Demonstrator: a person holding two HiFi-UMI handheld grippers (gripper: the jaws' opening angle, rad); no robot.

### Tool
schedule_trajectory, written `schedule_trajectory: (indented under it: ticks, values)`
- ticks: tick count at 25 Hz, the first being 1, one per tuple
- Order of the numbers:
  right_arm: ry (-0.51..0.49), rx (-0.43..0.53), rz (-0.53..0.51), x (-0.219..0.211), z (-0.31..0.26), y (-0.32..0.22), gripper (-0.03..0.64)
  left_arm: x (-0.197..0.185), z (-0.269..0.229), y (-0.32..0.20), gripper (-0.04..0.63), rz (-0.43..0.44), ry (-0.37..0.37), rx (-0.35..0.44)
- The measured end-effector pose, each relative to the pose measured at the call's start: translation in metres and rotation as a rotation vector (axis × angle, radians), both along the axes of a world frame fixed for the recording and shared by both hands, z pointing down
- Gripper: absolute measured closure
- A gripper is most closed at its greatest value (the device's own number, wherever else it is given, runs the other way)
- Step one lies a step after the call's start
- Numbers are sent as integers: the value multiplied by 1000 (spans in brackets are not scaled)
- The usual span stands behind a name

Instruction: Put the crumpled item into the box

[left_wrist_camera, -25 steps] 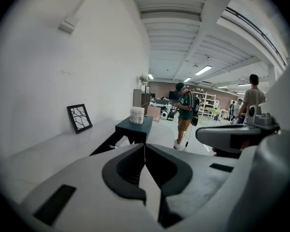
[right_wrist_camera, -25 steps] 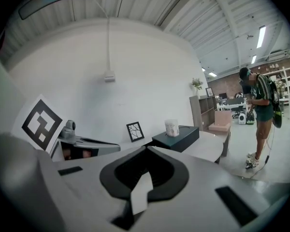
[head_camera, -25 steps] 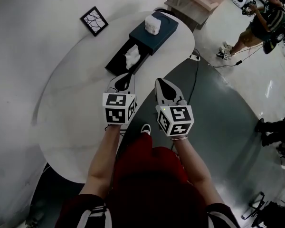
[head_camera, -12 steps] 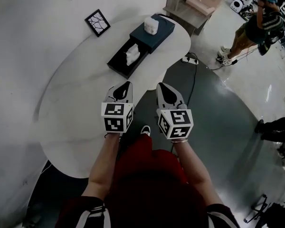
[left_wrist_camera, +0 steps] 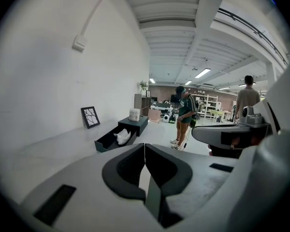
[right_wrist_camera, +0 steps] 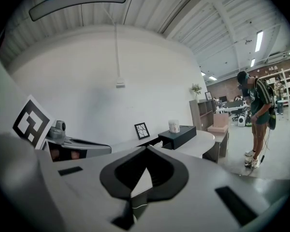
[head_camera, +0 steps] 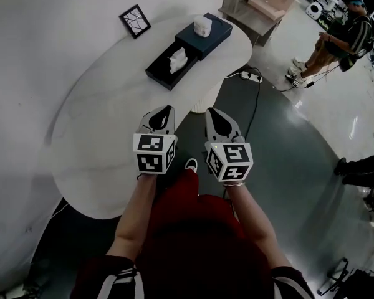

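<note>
**Crumpled item in the box; both grippers closed, empty**

The crumpled item (head_camera: 177, 60) lies inside the open dark box (head_camera: 157, 73) toward the far end of the table (head_camera: 100, 123), too small for its shape to be made out. In the right gripper view the jaws hide it. The left gripper (head_camera: 164, 111) and right gripper (head_camera: 212, 113) hang side by side at the table's near edge, tips pressed together on nothing. They are well apart from the box, with bare tabletop between.

Both forearms reach forward, bare and roughly parallel. The left gripper (head_camera: 162, 112) and right gripper (head_camera: 217, 114) are held side by side at about the same height, near each other but apart. Each has its jaws pressed together (tips meeting, nothing between them).
</note>
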State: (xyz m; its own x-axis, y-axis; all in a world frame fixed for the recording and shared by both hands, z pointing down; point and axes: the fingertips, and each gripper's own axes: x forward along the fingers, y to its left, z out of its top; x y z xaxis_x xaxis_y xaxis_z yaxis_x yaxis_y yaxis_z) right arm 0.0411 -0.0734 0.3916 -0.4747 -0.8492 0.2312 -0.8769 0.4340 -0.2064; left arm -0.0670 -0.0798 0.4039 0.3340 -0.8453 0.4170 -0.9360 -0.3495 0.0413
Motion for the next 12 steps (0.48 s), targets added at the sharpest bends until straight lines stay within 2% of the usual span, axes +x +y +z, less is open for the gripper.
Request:
schedule_trajectory:
  ticks: [5,12]
  values:
    - [-12,3,4,5,-1,24,601,3,-5,25,571,2,-20,10]
    - [-14,-6,4,2,9,48,601,0,1,52,571,3,-8,10]
